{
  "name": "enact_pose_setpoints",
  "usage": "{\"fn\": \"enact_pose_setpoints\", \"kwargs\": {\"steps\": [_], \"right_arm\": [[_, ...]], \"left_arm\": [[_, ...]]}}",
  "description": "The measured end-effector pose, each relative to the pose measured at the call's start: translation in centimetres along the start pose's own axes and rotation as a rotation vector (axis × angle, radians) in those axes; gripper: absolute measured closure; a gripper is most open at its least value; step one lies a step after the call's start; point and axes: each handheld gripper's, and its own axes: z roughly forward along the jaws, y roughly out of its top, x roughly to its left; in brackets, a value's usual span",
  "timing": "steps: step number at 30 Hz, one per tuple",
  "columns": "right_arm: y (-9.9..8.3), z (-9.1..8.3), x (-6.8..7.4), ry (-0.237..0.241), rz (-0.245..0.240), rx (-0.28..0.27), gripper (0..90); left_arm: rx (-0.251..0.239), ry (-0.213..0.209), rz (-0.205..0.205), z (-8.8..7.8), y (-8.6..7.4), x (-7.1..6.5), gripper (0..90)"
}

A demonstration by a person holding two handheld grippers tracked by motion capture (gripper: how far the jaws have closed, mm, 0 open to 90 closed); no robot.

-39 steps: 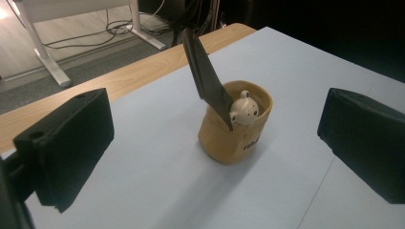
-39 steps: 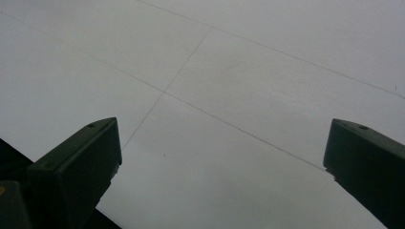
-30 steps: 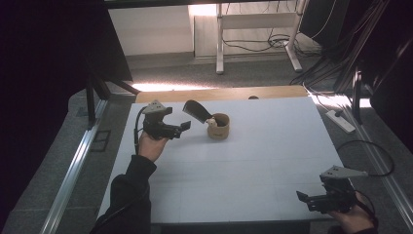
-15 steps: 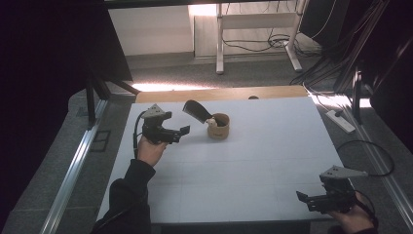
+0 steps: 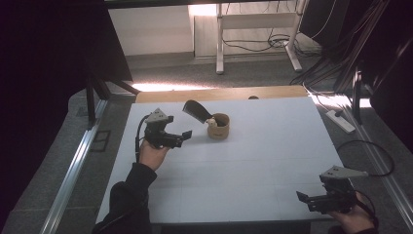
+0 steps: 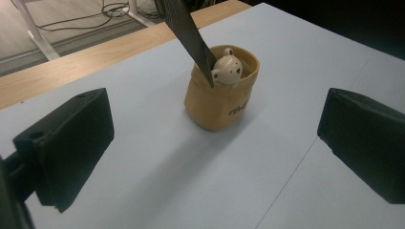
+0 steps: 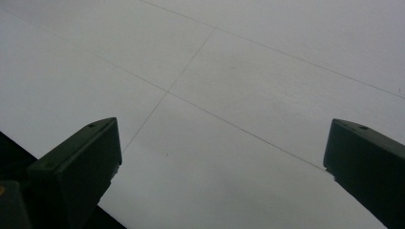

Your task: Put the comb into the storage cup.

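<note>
The left claw [image 5: 186, 136] has slid a little left, jaws spread wide and holding nothing.
The tan bear cup [image 6: 221, 88] with the black spatula [image 6: 188, 34] sits mid-frame, free. The right claw [image 5: 304, 198] waits spread, lower right.

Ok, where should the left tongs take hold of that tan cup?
Probably across the tan cup body, below its rim, approaching from the left tongs side: its walls stand upright there, while the dark blade and bear figure crowd the opening.
</note>
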Motion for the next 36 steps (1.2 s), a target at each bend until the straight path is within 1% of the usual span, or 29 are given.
{"fn": "enact_pose_setpoints", "kwargs": {"steps": [5, 10, 14, 22, 29, 36], "right_arm": [[0.0, 0.0, 0.0, 0.002, -0.001, -0.003, 0.0], [0.0, -0.1, 0.0, 0.004, -0.003, -0.003, 0.0], [0.0, -0.1, 0.0, 0.004, -0.003, -0.004, 0.0], [0.0, 0.0, 0.0, 0.006, -0.004, -0.001, 0.0], [0.0, 0.0, 0.0, 0.007, -0.004, -0.002, 0.0], [0.0, 0.0, 0.0, 0.008, -0.005, -0.002, 0.0]], "left_arm": [[0.015, 0.009, 0.009, -0.3, -0.4, -0.3, 0.0], [0.015, 0.014, -0.004, -0.8, -0.9, -0.3, 0.0], [0.024, 0.019, -0.005, -1.1, -1.3, -0.4, 0.0], [0.04, 0.033, 0.012, -1.8, -2.0, -0.9, 0.0], [0.042, 0.031, 0.015, -2.6, -2.6, -1.5, 0.0], [0.042, 0.022, 0.005, -3.4, -3.2, -1.9, 0.0]]}}
